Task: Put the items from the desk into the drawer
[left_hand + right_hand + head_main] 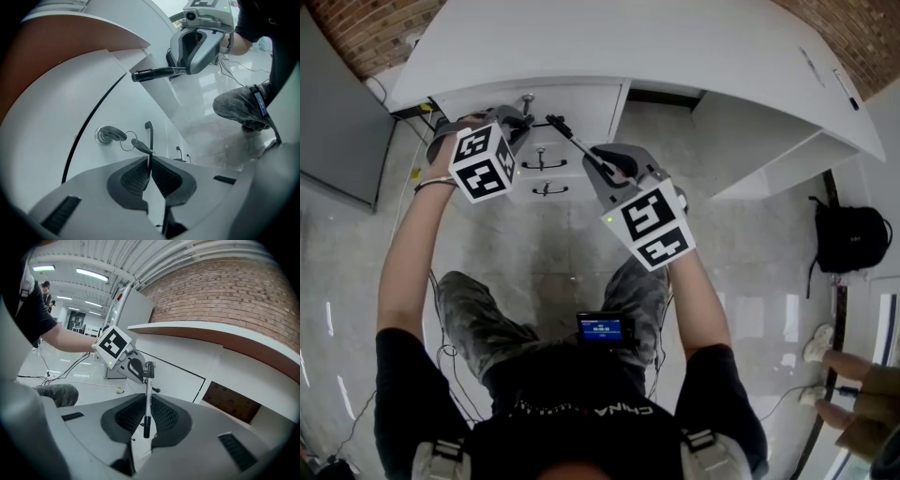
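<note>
A black pen (572,141) juts out toward the drawers, with my right gripper (607,172) shut on its rear end; the right gripper view shows the pen (147,394) upright between the pads. The top drawer (581,101) of the white desk (675,47) is closed, with a key (107,134) in its lock. A second key (140,146) hangs from the ring, and my left gripper (149,163) is shut on it. In the head view the left gripper (514,120) sits against the drawer front by the lock (526,97).
Two lower drawers with dark handles (542,165) sit under the top one. A black backpack (851,236) lies on the floor at right, and another person's hand (862,394) shows at the lower right. Cables trail across the glossy floor. A small screen (602,328) rests on my lap.
</note>
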Tool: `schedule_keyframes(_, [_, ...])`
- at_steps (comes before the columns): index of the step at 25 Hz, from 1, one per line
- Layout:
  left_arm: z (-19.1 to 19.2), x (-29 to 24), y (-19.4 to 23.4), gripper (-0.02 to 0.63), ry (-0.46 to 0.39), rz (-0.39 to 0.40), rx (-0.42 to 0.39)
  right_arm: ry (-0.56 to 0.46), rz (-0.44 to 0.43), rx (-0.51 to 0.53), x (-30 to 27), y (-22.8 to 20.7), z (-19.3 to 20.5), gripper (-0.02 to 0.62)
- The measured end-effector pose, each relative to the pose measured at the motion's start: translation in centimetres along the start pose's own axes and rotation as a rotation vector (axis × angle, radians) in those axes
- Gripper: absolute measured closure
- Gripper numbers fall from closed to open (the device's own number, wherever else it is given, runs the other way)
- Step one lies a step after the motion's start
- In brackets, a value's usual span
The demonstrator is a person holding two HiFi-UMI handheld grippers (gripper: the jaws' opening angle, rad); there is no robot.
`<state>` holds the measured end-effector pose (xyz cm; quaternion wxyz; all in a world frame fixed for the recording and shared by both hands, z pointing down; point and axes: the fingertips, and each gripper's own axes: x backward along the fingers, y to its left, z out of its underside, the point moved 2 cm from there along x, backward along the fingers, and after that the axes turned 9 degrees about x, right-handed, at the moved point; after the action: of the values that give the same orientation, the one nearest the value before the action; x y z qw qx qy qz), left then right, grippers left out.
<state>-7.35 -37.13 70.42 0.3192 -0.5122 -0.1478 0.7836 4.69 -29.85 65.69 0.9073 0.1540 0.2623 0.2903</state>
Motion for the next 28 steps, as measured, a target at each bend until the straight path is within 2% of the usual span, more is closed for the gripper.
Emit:
schedule_keyframes(8, [-0.2, 1.5, -1.7, 0.574, 0.009, 0.028, 0.014, -0.001, 0.004, 0.044, 1.3, -0.5, -0.6, 0.548])
schedule_keyframes(15, [0.0, 2.7, -3.0, 0.574, -0.023, 0.045, 0.036, 0.003, -0.004, 0.074, 2.0, -1.1, -1.3, 0.548])
schedule_keyframes(28, [0.0, 6.1, -7.0, 0.574, -0.062, 0.068, 0.045, 0.007, -0.133, 0.151, 4.1, -1.0, -5.2, 0.548])
